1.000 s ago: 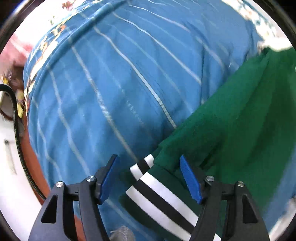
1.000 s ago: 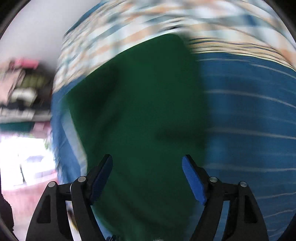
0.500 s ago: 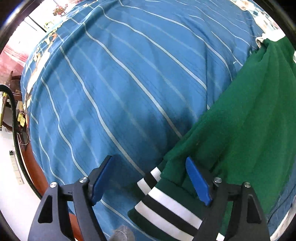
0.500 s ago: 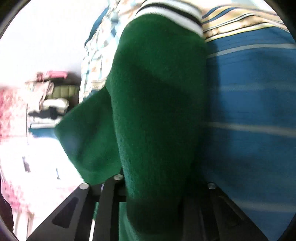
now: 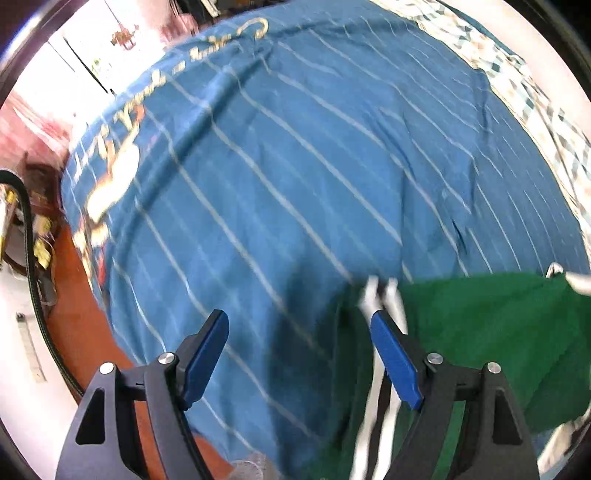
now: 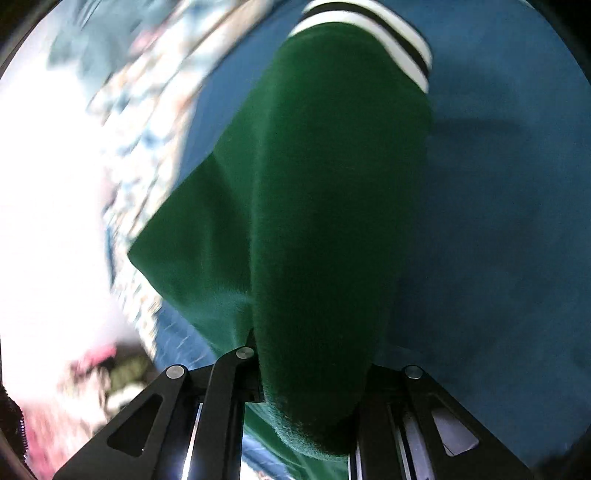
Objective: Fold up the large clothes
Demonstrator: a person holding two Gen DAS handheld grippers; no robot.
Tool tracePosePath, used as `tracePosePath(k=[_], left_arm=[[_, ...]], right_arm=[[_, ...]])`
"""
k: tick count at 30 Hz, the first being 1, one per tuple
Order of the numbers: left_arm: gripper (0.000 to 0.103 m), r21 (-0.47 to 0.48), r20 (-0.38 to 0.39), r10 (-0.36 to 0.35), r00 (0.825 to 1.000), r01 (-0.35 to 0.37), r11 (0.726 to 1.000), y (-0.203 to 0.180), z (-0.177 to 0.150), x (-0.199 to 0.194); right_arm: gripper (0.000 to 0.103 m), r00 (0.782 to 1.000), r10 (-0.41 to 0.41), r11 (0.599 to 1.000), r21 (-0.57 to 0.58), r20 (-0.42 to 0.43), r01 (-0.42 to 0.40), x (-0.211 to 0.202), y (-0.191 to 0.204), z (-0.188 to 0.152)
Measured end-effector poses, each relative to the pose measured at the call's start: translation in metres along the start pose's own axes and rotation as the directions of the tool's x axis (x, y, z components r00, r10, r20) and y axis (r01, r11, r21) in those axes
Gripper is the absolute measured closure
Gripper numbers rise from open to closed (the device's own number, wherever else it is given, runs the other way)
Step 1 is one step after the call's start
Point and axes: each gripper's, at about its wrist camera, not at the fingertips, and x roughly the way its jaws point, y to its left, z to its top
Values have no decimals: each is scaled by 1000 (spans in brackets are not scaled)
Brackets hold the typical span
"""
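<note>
A green garment (image 5: 498, 325) with a black-and-white striped cuff (image 5: 380, 295) lies on a blue striped bedspread (image 5: 295, 166). My left gripper (image 5: 299, 354) is open and empty; the cuff sits just past its right finger. In the right wrist view, my right gripper (image 6: 314, 391) is shut on a fold of the green garment (image 6: 332, 221), which drapes over the jaws and hides the fingertips. The striped cuff (image 6: 373, 26) hangs at the far end of that fold.
The bed's wooden edge (image 5: 81, 317) and a black cable (image 5: 33, 280) run along the left. A patterned sheet (image 5: 546, 122) borders the bedspread at the right. Blurred clutter (image 6: 99, 369) and bright light fill the left of the right wrist view.
My right gripper has closed on the green garment and lifted it, with the cuff swinging away. My left gripper has pulled back from the cuff, which now lies further right.
</note>
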Motion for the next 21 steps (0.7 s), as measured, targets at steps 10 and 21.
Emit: tracePosePath(k=[10, 21], left_arm=[[25, 55, -62, -73, 995, 76, 996, -30, -33, 38], [101, 265, 99, -25, 995, -2, 964, -102, 30, 53]], right_arm=[[69, 978, -172, 977, 104, -117, 184, -55, -131, -17], [42, 887, -448, 831, -420, -115, 365, -90, -65, -2]])
